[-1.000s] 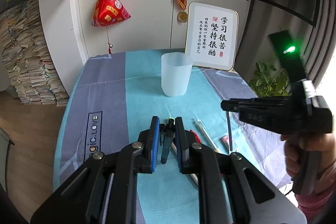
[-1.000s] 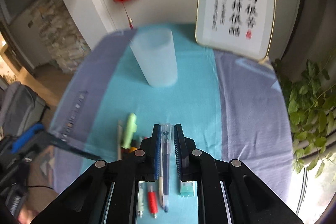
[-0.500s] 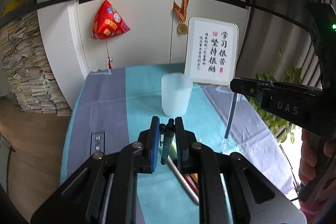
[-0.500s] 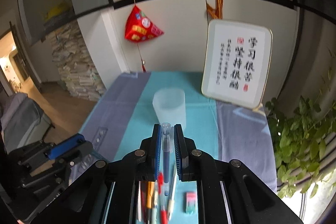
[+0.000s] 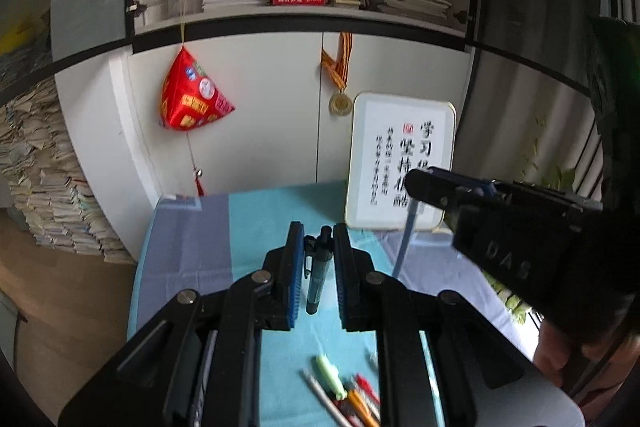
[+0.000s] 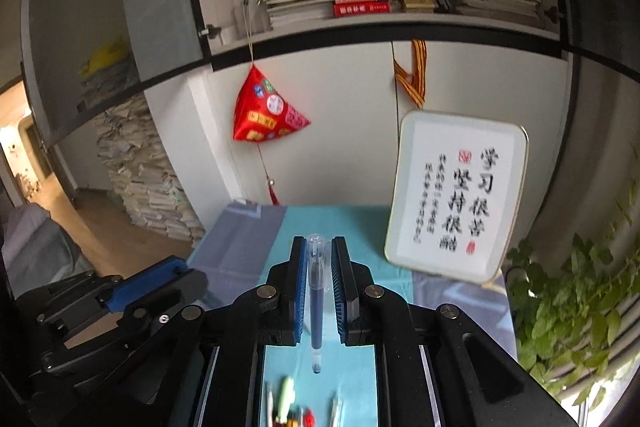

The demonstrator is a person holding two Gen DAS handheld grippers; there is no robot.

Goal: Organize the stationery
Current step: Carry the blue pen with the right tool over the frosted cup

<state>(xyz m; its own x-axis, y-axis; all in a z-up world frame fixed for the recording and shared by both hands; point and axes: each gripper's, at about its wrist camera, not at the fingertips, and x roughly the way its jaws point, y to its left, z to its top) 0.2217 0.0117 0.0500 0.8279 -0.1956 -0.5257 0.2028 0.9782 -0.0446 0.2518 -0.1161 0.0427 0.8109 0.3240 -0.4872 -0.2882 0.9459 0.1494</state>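
My left gripper [image 5: 319,227] is shut on a dark green pen [image 5: 319,269] that hangs tip-down between its blue pads, high above the table [image 5: 188,247]. My right gripper [image 6: 319,241] is shut on a blue pen with a clear cap [image 6: 318,291], also tip-down. In the left wrist view the right gripper [image 5: 416,183] is off to the right with its blue pen [image 5: 404,247] dangling below it. The left gripper [image 6: 120,299] shows at the lower left of the right wrist view. Several loose pens [image 5: 344,391] [image 6: 288,403] lie on the teal cloth below. No cup shows in either view.
A framed calligraphy plaque [image 5: 400,159] [image 6: 456,195] leans at the table's back right. A red pyramid ornament [image 5: 192,99] hangs on the white cabinet behind. A leafy plant [image 6: 580,299] stands right of the table, and stacked papers [image 5: 48,187] are on the left.
Both grippers rose with their pens still held, and the views tilted up. The translucent cup slid down out of sight, and the table and loose pens dropped lower in the frames.
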